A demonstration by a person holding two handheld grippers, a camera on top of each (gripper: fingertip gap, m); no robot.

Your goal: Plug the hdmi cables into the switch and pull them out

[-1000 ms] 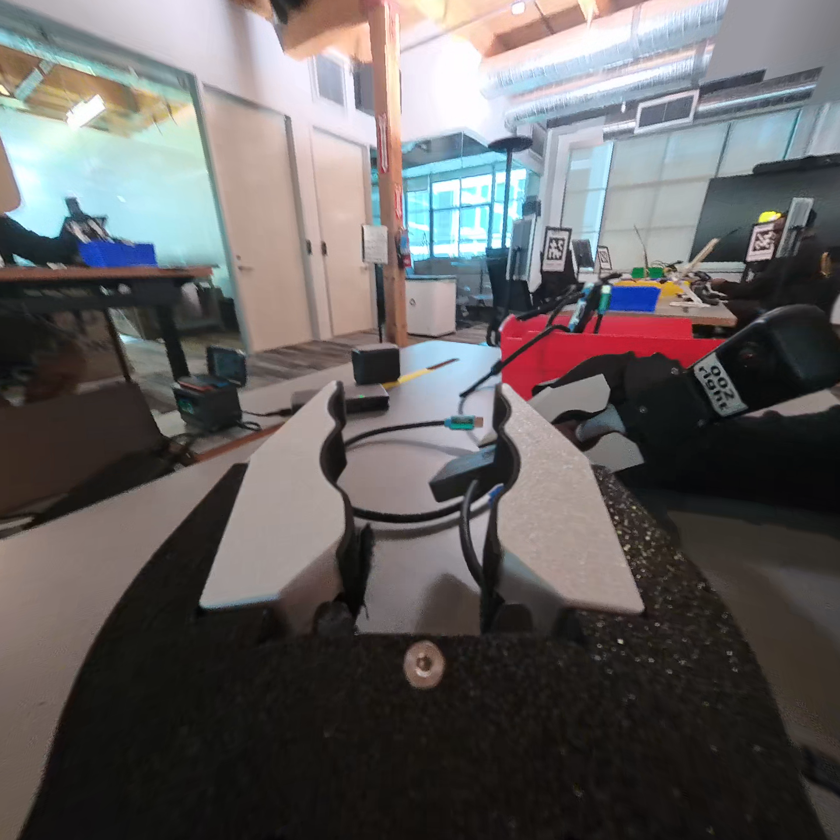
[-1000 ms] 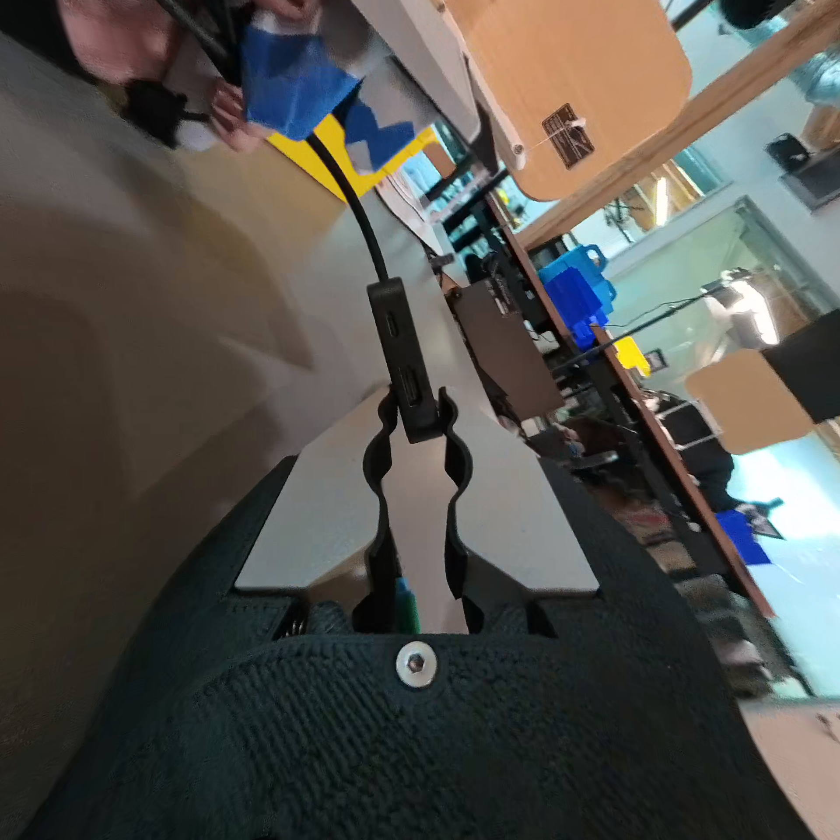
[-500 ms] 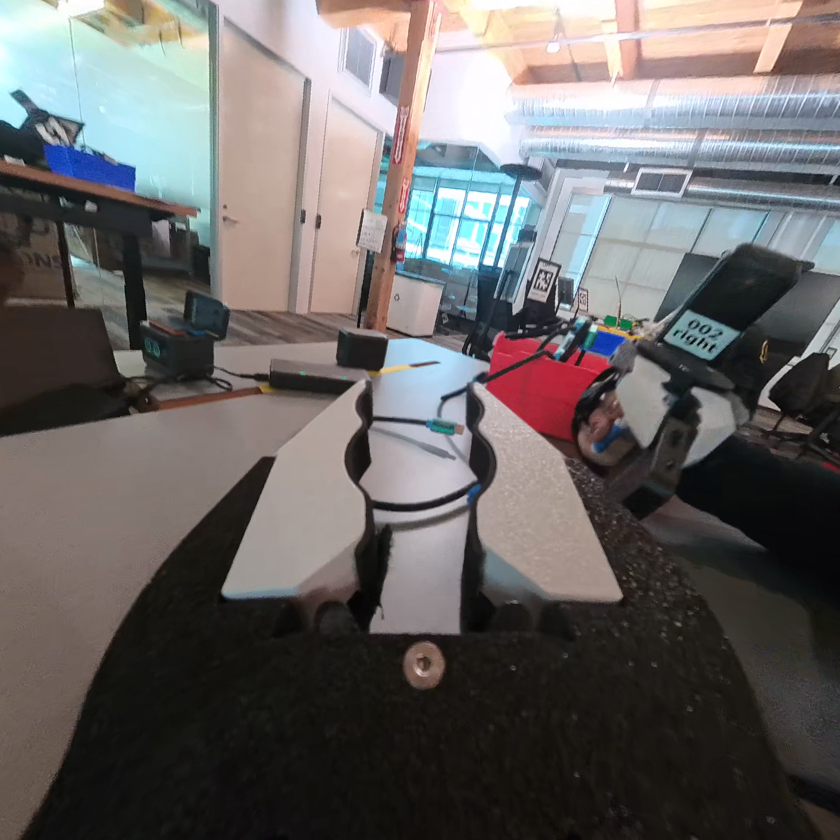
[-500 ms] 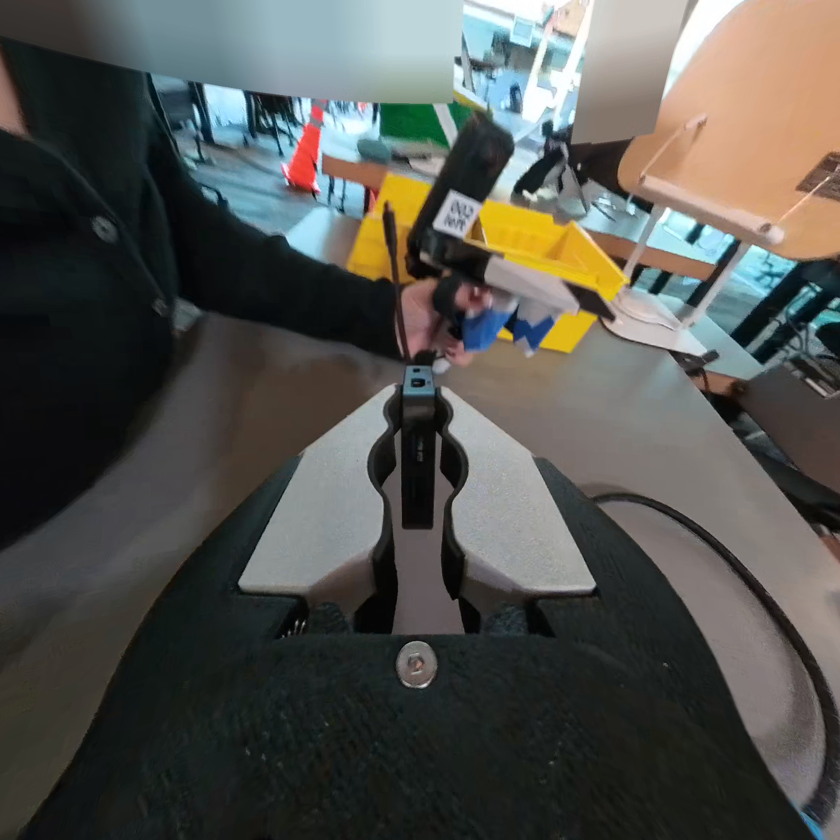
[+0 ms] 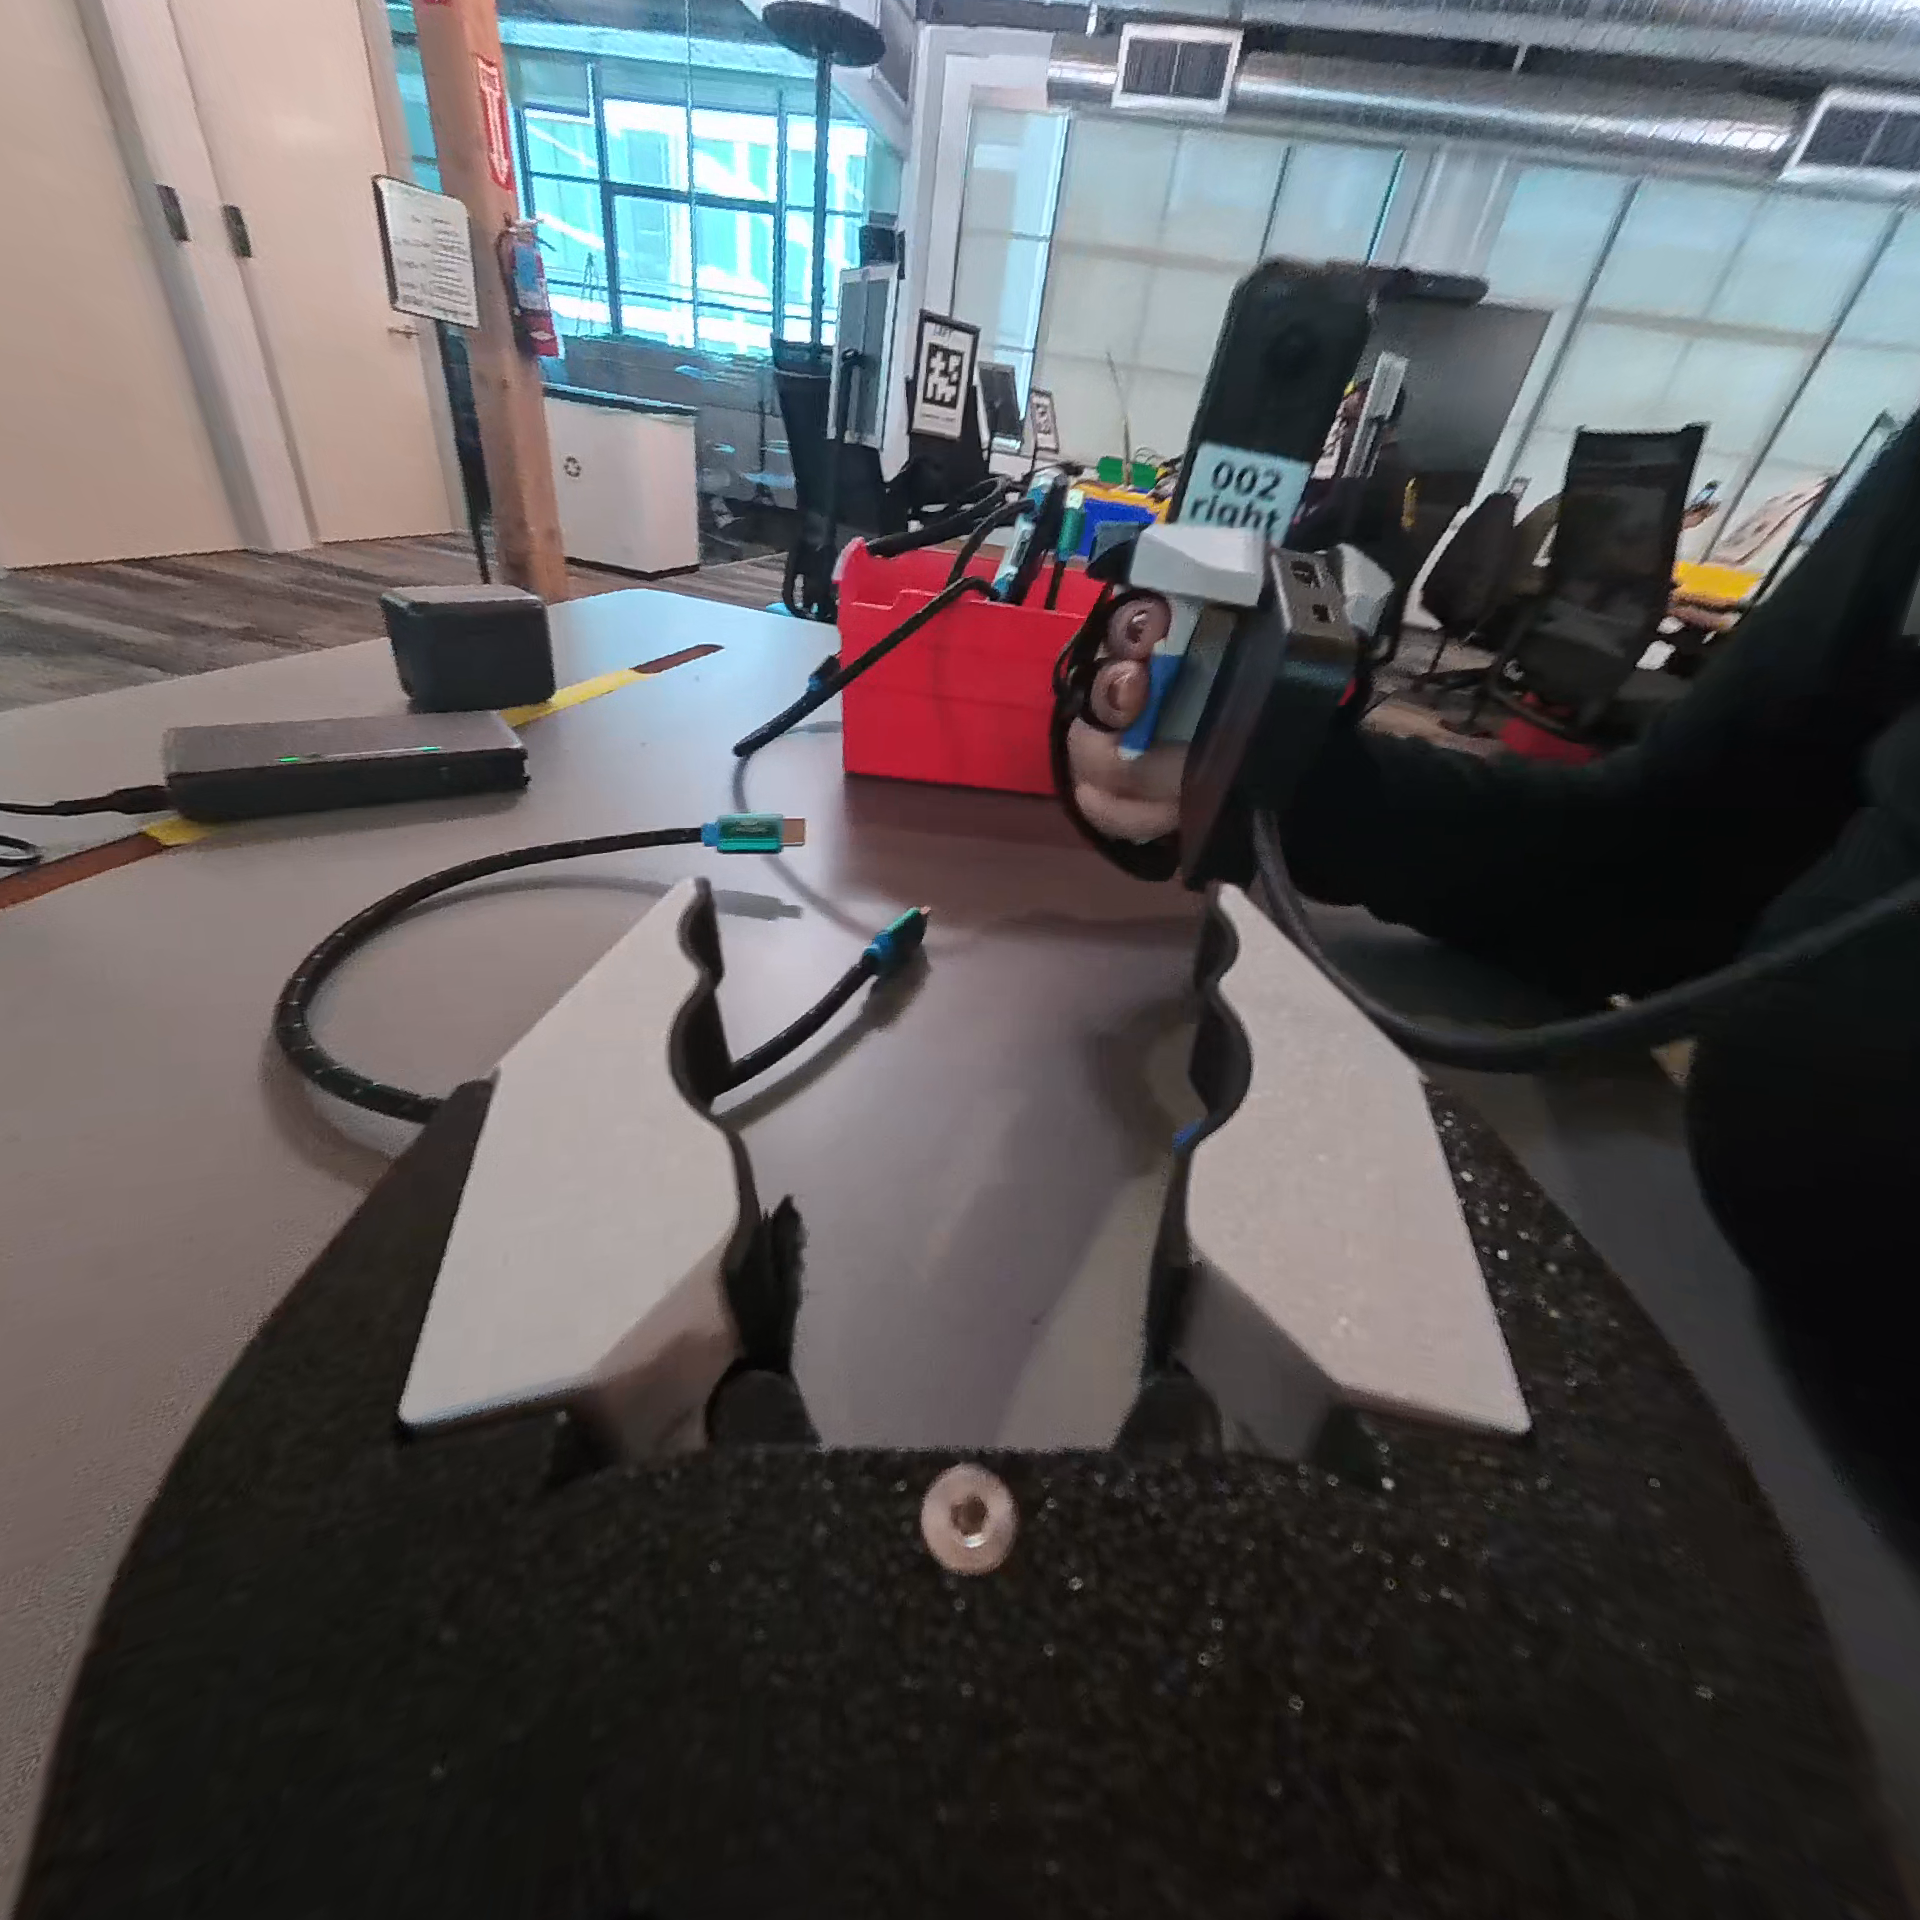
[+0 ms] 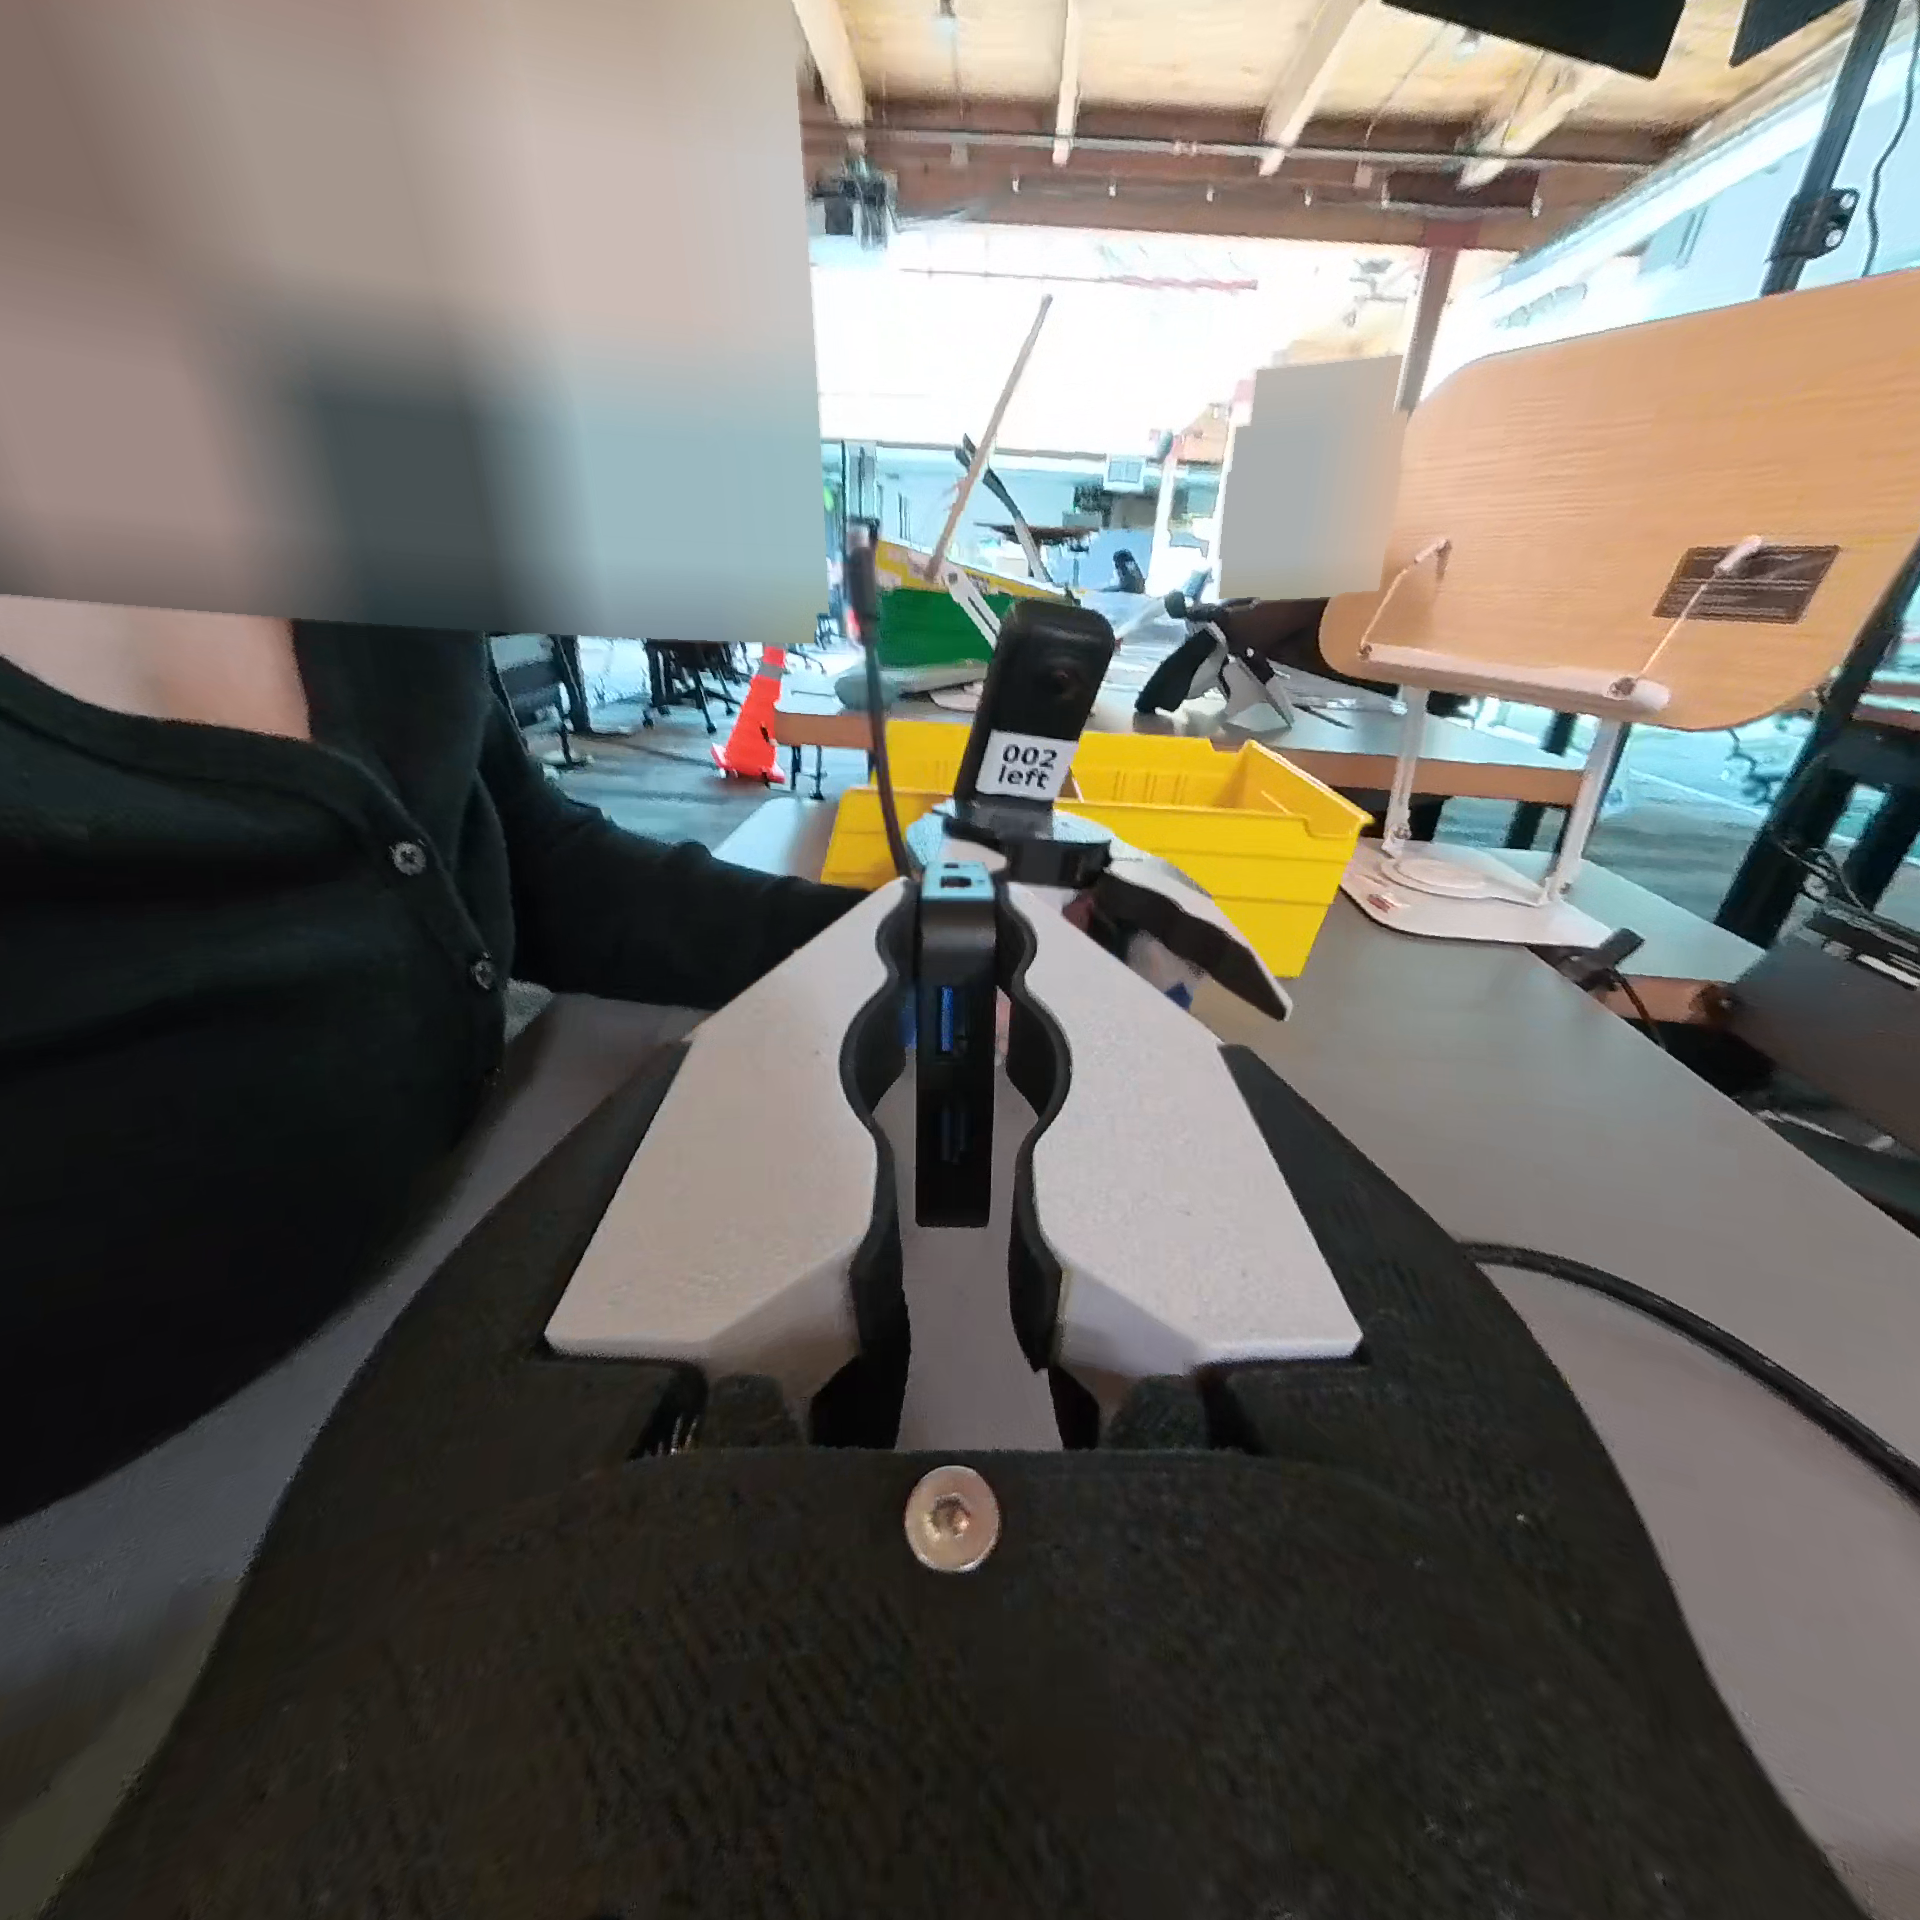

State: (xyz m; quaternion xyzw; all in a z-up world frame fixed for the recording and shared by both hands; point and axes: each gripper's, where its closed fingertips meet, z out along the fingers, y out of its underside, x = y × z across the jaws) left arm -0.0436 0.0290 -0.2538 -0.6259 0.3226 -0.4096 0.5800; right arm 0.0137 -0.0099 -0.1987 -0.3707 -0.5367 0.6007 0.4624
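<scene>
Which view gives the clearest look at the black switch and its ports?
The right wrist view: the switch stands clamped between the right gripper fingers, ports facing the camera. The left wrist view shows only its end, small, poking from that gripper, held up off the table.

Red bin (image 5: 940, 675) beyond loose cables (image 5: 457, 894)

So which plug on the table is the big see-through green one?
Find the red bin on the dark table. Just in front lies a braided cable ending in the green plug. It is chunkier than the slim blue-collared plug nearer the camera.
</scene>
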